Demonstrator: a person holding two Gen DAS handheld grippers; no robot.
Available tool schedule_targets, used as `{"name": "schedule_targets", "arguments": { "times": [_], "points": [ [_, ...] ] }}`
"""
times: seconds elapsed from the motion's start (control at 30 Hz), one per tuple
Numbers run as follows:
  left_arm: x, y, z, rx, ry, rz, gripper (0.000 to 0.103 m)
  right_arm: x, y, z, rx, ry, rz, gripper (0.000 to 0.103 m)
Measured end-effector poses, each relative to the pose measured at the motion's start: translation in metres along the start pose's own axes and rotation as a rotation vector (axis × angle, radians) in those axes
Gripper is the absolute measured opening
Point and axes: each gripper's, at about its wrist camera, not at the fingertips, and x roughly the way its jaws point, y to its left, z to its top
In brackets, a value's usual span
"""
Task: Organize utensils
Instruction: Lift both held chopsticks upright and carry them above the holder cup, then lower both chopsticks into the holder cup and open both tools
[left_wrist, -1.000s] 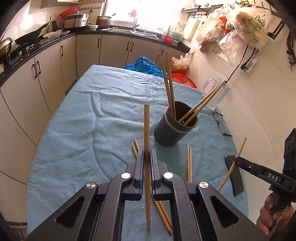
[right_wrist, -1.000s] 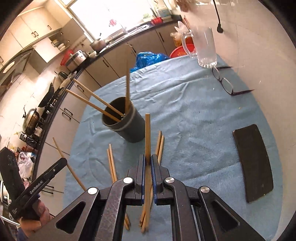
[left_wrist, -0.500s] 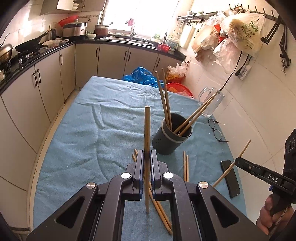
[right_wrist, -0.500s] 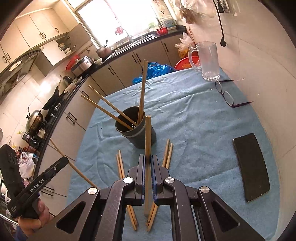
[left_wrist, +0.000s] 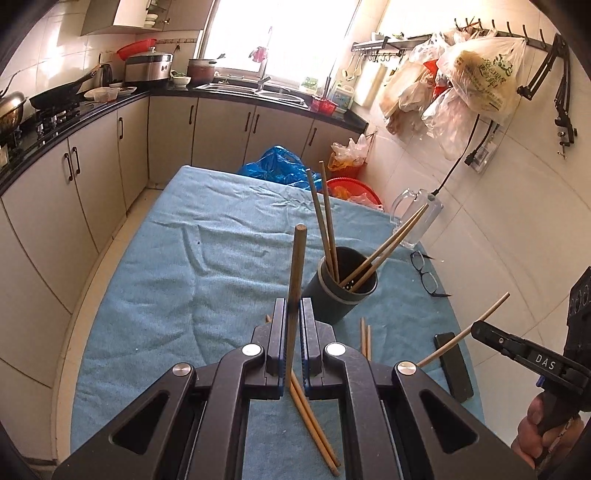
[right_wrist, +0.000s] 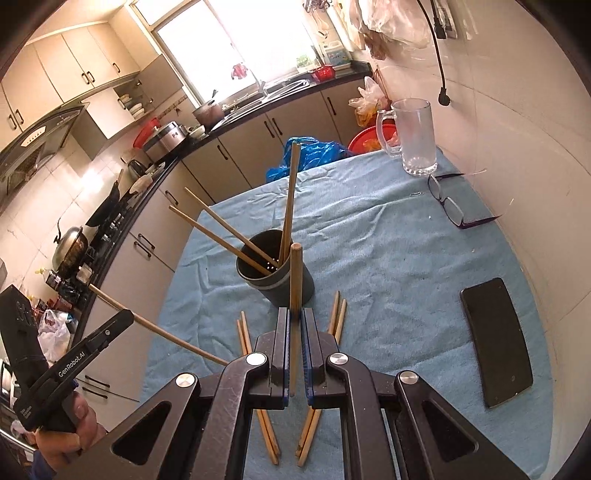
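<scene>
A dark round holder (left_wrist: 341, 291) (right_wrist: 277, 278) stands on the blue cloth with several chopsticks leaning in it. My left gripper (left_wrist: 293, 306) is shut on one upright chopstick (left_wrist: 295, 269), held above the cloth just left of the holder. My right gripper (right_wrist: 294, 315) is shut on another chopstick (right_wrist: 295, 280), in front of the holder. Loose chopsticks lie on the cloth: one pair (left_wrist: 314, 424) under the left gripper, another pair (left_wrist: 365, 336) beside the holder, and pairs (right_wrist: 247, 332) (right_wrist: 338, 314) either side of the right gripper. Each gripper shows at the other view's edge (left_wrist: 476, 328) (right_wrist: 125, 317) with its stick.
A black phone (right_wrist: 495, 339) lies on the cloth at the right, glasses (right_wrist: 448, 203) and a glass mug (right_wrist: 413, 136) further back by the wall. Kitchen cabinets and counter run along the left and far side. A hand (left_wrist: 535, 428) holds the right gripper's handle.
Both grippers have risen with their chopsticks; the table and holder look smaller and lower in both views. The grips are unchanged.
</scene>
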Motion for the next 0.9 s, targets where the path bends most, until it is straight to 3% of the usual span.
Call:
{"name": "schedule_targets", "arguments": {
  "times": [0.9],
  "points": [
    [-0.009, -0.014, 0.031, 0.022, -0.048, -0.034, 0.006, -0.028, -0.008, 0.027, 0.053, -0.066, 0.036, 0.006]
  ]
}}
